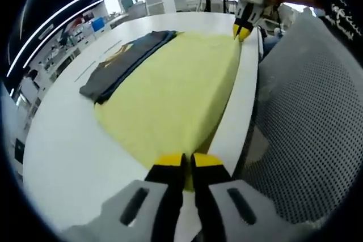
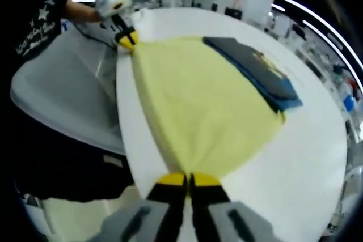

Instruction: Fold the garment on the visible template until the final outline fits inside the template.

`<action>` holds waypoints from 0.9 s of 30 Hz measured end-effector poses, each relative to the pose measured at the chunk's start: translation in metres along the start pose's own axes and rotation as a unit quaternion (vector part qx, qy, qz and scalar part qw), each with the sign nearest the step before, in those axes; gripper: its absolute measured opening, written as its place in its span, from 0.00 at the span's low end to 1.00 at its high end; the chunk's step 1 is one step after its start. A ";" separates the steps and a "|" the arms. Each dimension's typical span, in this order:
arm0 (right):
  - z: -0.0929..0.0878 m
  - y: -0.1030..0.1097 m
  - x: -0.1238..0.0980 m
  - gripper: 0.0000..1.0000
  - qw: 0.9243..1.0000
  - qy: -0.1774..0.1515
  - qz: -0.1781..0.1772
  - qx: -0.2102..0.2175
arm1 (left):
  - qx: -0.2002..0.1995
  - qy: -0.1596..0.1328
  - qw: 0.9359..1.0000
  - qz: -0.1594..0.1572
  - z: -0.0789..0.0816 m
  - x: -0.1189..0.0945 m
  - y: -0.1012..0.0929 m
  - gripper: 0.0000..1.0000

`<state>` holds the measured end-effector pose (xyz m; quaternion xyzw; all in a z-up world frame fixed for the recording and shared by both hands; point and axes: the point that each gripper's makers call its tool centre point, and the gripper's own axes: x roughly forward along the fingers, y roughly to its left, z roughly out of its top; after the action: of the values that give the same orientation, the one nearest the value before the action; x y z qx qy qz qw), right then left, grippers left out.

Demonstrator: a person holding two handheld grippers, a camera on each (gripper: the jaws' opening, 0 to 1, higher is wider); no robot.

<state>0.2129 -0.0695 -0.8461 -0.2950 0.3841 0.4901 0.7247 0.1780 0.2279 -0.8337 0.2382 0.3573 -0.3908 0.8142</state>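
While stretched taut over the white counter point(image 1: 68, 157), yellow garment point(image 1: 176, 100) pinched at opposite corners by left tongs point(image 1: 185, 165) and right tongs point(image 2: 188, 182), both clenched; dark folded shirt point(image 2: 258, 72) beyond, lettering illegible.

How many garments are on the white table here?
2. A yellow fabric garment lies spread along the table's near edge, both grippers shut on its opposite ends. A dark blue-grey folded garment lies beside it, farther from the person. Others may be hidden underneath.
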 end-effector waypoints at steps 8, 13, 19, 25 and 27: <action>-0.003 0.011 -0.007 0.00 1.000 -0.008 0.005 0.024 | -0.024 0.001 1.000 -0.010 -0.002 -0.009 -0.014 0.02; -0.007 0.020 -0.011 0.00 0.999 -0.005 0.009 0.033 | -0.033 0.003 0.999 -0.017 -0.003 -0.013 -0.022 0.02; -0.010 0.029 -0.016 0.00 0.999 -0.002 0.012 0.039 | -0.040 0.002 0.999 -0.022 0.001 -0.023 -0.031 0.02; -0.011 0.039 -0.021 0.00 0.999 0.003 0.022 0.041 | -0.050 0.008 0.998 -0.029 -0.001 -0.029 -0.040 0.02; -0.011 0.042 -0.024 0.00 0.999 0.005 0.025 0.041 | -0.052 0.009 0.998 -0.031 0.000 -0.033 -0.044 0.02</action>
<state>0.1648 -0.0753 -0.8341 -0.2578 0.4145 0.4908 0.7217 0.1279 0.2177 -0.8130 0.1882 0.3917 -0.3948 0.8095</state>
